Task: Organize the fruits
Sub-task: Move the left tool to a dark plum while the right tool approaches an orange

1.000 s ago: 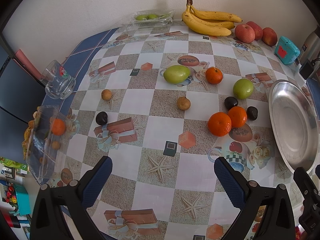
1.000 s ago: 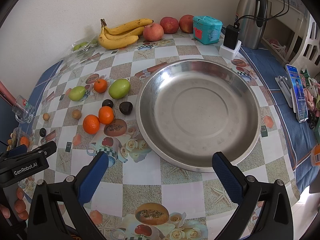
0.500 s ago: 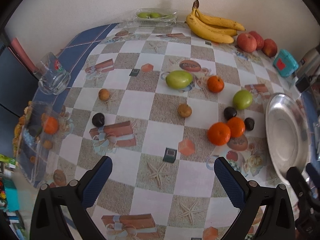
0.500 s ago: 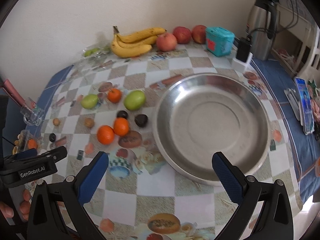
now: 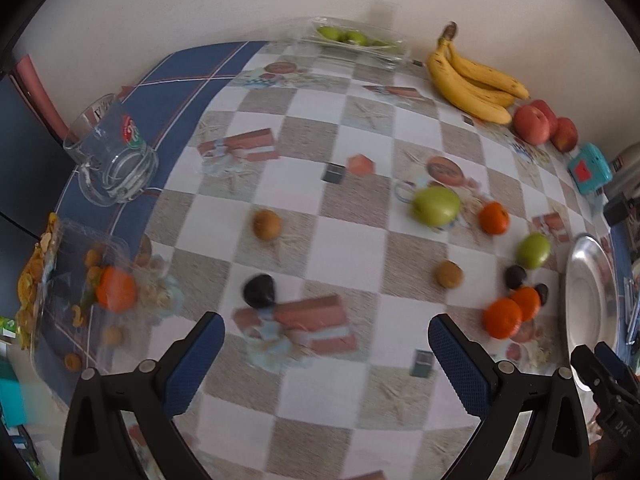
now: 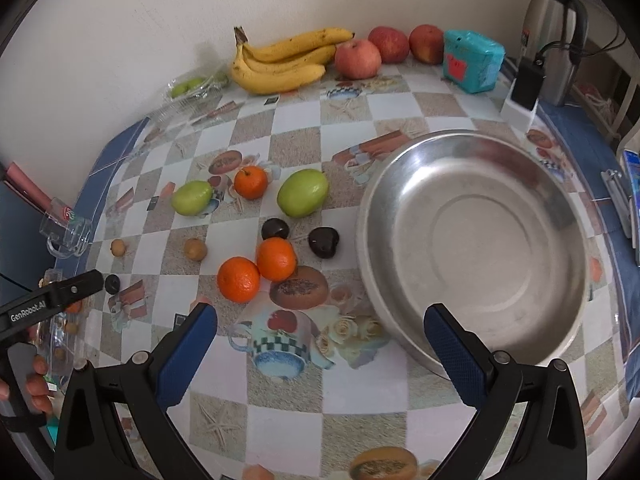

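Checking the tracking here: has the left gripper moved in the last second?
Yes. The left gripper has swung left: the steel plate slid toward the right edge of its view, and the leftmost dark fruit now sits nearer its open jaws.

**Both of my grippers swing left**

My left gripper now faces the dark fruit and the glass mug. My right gripper now faces the paired oranges, with the steel bowl shifted right.

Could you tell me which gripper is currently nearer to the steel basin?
Right. The right gripper hovers open at the steel basin's near rim; the left gripper, also open, sits farther left over scattered fruit.
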Motion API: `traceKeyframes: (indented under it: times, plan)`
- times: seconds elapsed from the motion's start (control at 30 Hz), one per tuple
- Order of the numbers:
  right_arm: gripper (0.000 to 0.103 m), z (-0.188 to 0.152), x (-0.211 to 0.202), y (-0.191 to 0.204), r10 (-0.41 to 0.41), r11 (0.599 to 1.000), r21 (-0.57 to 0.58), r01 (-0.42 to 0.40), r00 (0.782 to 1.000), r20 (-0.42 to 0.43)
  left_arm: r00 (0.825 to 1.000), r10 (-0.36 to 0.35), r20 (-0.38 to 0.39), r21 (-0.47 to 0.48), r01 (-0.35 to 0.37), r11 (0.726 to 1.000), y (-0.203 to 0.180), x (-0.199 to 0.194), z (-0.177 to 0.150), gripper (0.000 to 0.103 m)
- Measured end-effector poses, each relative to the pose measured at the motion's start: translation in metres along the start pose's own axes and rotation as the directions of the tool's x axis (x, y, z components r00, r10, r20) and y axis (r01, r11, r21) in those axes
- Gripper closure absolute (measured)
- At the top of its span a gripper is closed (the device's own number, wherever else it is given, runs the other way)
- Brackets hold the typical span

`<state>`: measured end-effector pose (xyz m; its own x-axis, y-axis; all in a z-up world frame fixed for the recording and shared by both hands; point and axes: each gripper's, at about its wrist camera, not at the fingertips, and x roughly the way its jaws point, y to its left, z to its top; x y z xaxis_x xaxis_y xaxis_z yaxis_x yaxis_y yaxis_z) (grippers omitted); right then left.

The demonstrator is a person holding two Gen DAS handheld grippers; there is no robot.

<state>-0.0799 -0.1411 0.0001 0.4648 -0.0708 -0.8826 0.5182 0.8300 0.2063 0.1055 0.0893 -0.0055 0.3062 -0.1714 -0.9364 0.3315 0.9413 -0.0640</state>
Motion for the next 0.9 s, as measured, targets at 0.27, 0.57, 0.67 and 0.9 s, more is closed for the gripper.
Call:
traceKeyframes:
  times: [0.27, 0.57, 0.67, 0.9]
  plan:
    - [0.000, 0.011, 0.022, 0.024, 0.028, 1.000, 0.014, -0.028, 0.999, -0.028, 0.998, -0.049, 0.029, -0.017, 0.049, 0.999, 0.032, 0.011, 0.019, 0.000]
    - [0.000, 0.013, 0.050, 0.038, 0.001, 0.997, 0.077, 0.005, 0.997, -0.080, 0.997, -0.061, -0.048, 0.061, 0.064, 0.996, 0.038, 0.035, 0.030, 0.000]
    - [0.000, 0.015, 0.056, 0.043, 0.000, 0.997, 0.083, 0.007, 0.997, -0.082, 0.995, -0.064, -0.076, 0.057, 0.069, 0.996, 0.041, 0.043, 0.030, 0.001]
    - [0.005, 0.013, 0.068, 0.044, -0.021, 0.995, 0.092, 0.031, 0.995, -0.099, 0.985, -0.089, -0.146, 0.045, 0.096, 0.994, 0.043, 0.067, 0.027, 0.015]
